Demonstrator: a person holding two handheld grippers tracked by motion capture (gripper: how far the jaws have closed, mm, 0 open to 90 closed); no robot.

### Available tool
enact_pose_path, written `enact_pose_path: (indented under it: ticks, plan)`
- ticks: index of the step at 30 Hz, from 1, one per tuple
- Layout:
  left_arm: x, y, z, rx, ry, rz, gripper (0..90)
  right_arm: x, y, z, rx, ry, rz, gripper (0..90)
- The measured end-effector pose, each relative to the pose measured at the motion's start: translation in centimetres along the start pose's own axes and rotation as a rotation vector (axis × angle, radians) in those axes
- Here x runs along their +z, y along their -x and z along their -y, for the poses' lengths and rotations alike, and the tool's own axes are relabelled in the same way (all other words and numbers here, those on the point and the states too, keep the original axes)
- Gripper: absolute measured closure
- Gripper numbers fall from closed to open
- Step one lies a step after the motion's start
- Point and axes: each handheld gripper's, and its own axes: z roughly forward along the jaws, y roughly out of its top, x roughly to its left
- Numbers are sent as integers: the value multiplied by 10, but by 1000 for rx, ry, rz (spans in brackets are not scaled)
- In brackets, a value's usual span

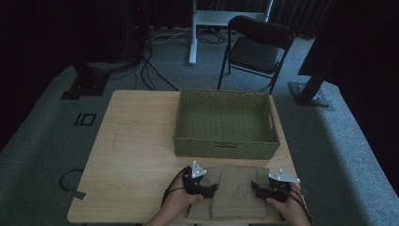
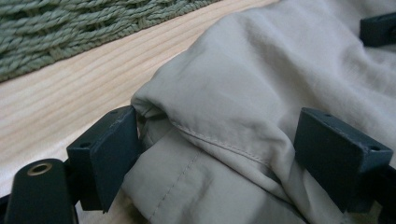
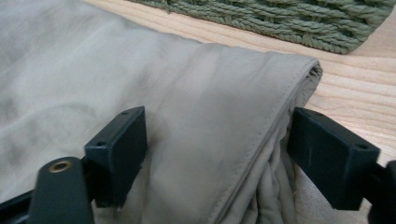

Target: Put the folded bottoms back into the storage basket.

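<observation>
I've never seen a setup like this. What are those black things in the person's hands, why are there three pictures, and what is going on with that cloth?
A person sits at a wooden table and holds a hand-operated clamp with two black jaws in each hand: the left gripper and the right gripper. The wide picture comes from a camera above the table. The other two come from small cameras riding on each gripper, looking along its jaws. On the table lie a folded beige garment and, beyond it, an empty green woven basket. Each gripper has a side of the garment's folded edge between its jaws. The jaws stand wide, with fabric bunched between them, so a firm pinch isn't clear yet.
</observation>
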Motion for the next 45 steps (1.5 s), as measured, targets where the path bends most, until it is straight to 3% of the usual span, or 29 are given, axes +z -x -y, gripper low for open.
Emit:
enact_pose_path:
  ticks: [2,3,4,5,7,10,15,19,22,29,35,45]
  plan:
    - [1,2,-1,73,-3,-20,262,-1,-2,-1,-9,-3,-8,332]
    - [1,2,-1,84,4,-6,389,-2,-4,-2,-17,-1,-27,442]
    - [1,1,-2,90,10,36,505,-3,-5,-2,-19,-4,-36,505]
    - [2,1,-2,66,13,60,668,-3,-7,-3,-20,-9,-45,582]
    - [2,3,-2,69,14,69,795,-3,-12,-5,-15,-19,-74,725]
    - [2,3,-2,67,16,73,818,-3,-14,-9,-24,-37,-64,771]
    - [-8,-1,-6,22,19,116,821,-7,-15,-18,-23,-47,-79,800]
    - [-21,-3,-14,10,49,135,823,-15,-15,-28,6,-15,-112,803]
    - [-32,-5,-21,14,67,139,824,-20,-17,-36,6,12,-132,804]
    - [-55,-15,-37,-19,137,149,825,-37,-20,-55,22,79,-188,804]
    - [-72,-17,-53,1,179,154,825,-49,-21,-69,18,126,-203,804]
    - [-99,-30,-91,31,259,138,825,-71,-18,-111,6,231,-231,806]
